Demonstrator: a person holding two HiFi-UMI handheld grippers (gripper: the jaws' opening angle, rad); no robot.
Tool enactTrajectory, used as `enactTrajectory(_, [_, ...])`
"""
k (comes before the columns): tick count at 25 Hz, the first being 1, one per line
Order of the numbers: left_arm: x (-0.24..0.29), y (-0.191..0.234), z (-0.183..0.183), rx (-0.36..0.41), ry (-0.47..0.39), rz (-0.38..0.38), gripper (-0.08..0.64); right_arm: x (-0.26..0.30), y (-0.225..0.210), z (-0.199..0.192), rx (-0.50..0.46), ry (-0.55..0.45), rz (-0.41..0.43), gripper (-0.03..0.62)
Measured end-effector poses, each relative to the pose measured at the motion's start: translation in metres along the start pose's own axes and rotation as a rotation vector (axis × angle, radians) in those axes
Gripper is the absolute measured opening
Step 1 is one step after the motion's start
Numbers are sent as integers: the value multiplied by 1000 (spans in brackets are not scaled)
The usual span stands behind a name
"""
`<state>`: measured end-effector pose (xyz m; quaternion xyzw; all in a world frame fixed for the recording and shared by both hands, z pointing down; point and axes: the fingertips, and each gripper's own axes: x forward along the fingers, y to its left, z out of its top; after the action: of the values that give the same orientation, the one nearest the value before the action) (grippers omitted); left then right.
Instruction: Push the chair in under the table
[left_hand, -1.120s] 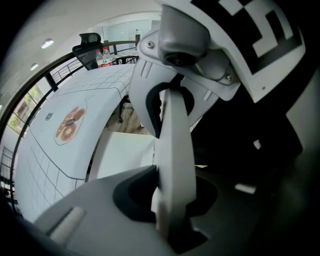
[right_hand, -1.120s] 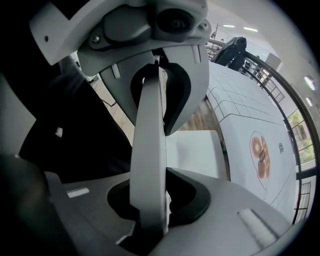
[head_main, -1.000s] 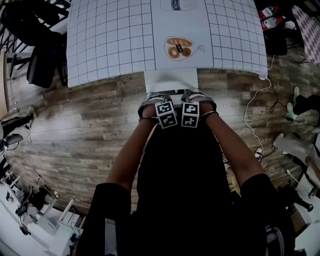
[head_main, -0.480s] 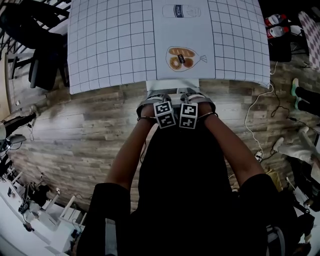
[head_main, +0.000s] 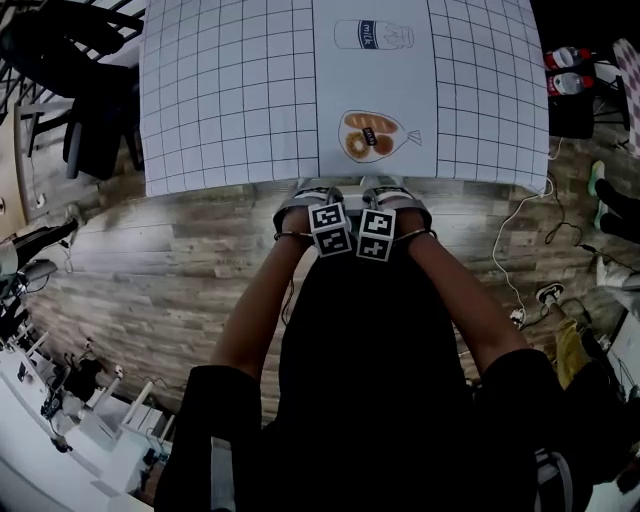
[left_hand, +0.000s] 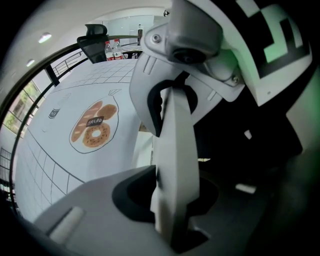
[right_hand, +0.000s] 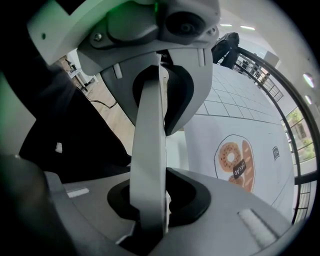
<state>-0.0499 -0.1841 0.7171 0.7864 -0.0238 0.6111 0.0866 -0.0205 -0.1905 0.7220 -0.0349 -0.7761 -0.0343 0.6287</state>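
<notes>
Your arms reach forward and down. Your left forearm (head_main: 252, 315) and right forearm (head_main: 468, 300) angle in toward each other, so your left tool (head_main: 314, 203) and right tool (head_main: 391, 201) sit side by side, almost touching. Both tools point steeply down, wrists level with each other. On each tool the jaws stand drawn close together, like one narrow white blade.
</notes>
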Motion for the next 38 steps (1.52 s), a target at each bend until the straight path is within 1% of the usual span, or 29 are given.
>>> enactTrajectory(7, [-1,22,-2,-16,6,12,101,2,-21,2,7,-3,-1,77])
enactTrajectory(16, [-3,39,-2,-16,15,36,106,3,-37,3,12,-6,-6,78])
enactTrajectory(25, [-5,52,-2,-25,19,40,115,3,-49,4,13,-6,-8,78])
enactTrajectory(30, [-5,56,-3,-33,15,24,124,3,-52,5,16,-7,-7,78])
enactTrajectory(34, [-4,55,-4,-37,12,26,123,4,-51,5,16,-9,-6,78])
enactTrajectory(36, [-4,54,-3,-33,8,27,123,4,-50,5,21,-14,1,91])
enactTrajectory(38, [-4,54,-1,-31,-2,21,121,3,-48,4,23,-24,26,110])
